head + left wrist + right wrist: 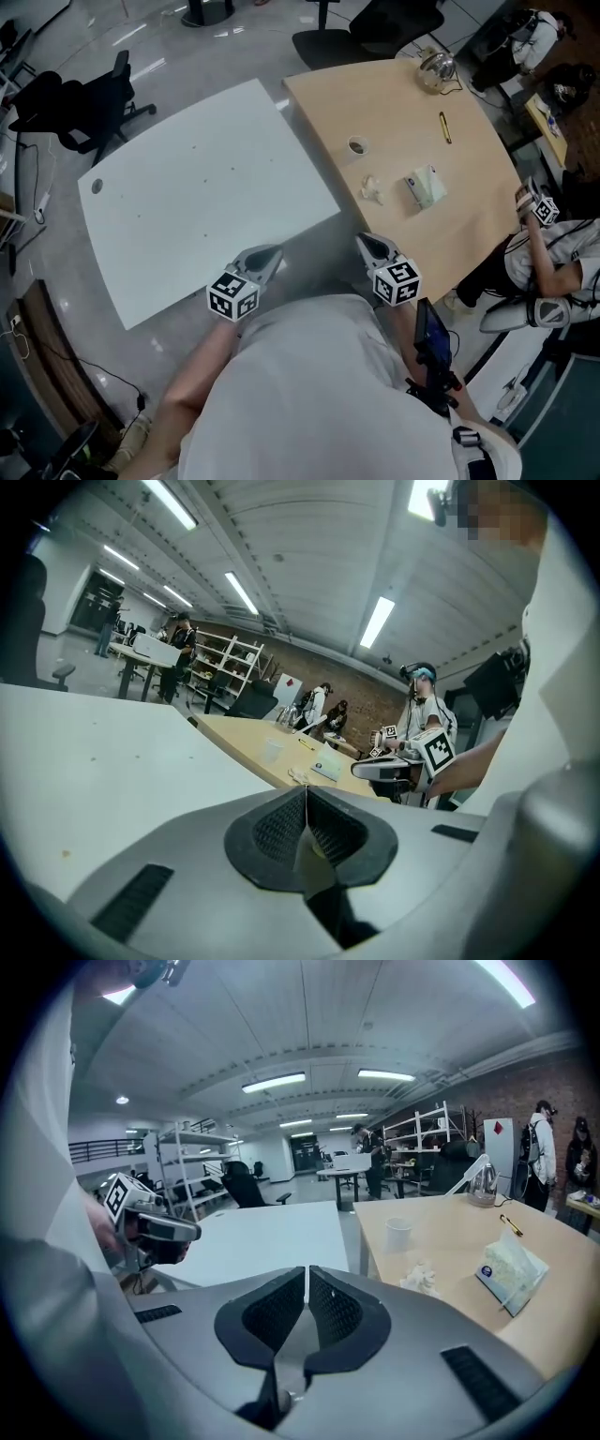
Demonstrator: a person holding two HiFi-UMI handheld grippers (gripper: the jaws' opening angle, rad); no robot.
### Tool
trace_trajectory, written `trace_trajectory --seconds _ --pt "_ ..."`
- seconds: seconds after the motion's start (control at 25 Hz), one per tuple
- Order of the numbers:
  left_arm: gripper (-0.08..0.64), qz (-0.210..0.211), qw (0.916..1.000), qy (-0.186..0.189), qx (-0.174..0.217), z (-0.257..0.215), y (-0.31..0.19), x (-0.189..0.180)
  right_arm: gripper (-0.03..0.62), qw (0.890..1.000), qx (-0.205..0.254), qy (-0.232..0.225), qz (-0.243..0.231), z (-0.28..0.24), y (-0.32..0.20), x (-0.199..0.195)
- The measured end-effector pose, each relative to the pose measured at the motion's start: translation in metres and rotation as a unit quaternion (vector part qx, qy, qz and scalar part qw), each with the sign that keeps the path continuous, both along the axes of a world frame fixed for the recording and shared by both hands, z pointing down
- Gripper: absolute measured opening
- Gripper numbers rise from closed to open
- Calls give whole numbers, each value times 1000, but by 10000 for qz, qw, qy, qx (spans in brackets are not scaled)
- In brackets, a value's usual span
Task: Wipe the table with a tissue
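A crumpled white tissue (pixel 372 189) lies on the wooden table (pixel 469 216), with a tissue pack (pixel 425 187) just to its right. In the right gripper view the crumpled tissue (pixel 418 1277) and the tissue pack (pixel 511 1274) sit ahead and to the right. My right gripper (pixel 367 242) hangs off the wooden table's near edge, shut and empty, short of the tissue. My left gripper (pixel 267 255) is shut with nothing in it, just off the near corner of the white table (pixel 206 187). Both pairs of jaws meet at their tips in the gripper views, left gripper (pixel 306 789) and right gripper (pixel 307 1269).
On the wooden table also stand a small cup (pixel 357 146), a yellow pen (pixel 445 127) and a glass kettle (pixel 437 67). Another person (pixel 553 253) sits at its right edge holding a marker-cube gripper (pixel 541 208). A black chair (pixel 89 108) stands left of the white table.
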State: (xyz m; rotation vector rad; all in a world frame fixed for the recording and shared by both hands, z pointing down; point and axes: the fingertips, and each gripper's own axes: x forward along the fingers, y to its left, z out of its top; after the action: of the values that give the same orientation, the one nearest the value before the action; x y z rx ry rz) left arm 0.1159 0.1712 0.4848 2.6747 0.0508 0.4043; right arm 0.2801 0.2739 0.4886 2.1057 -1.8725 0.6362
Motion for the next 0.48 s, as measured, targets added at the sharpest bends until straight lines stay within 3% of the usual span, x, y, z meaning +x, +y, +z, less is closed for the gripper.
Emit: trace_trajectory --seconds 0.48 --pt "8 -134 9999 -79 -16 2 -22 18 25 9994 -90 52 -316 9 -43 22"
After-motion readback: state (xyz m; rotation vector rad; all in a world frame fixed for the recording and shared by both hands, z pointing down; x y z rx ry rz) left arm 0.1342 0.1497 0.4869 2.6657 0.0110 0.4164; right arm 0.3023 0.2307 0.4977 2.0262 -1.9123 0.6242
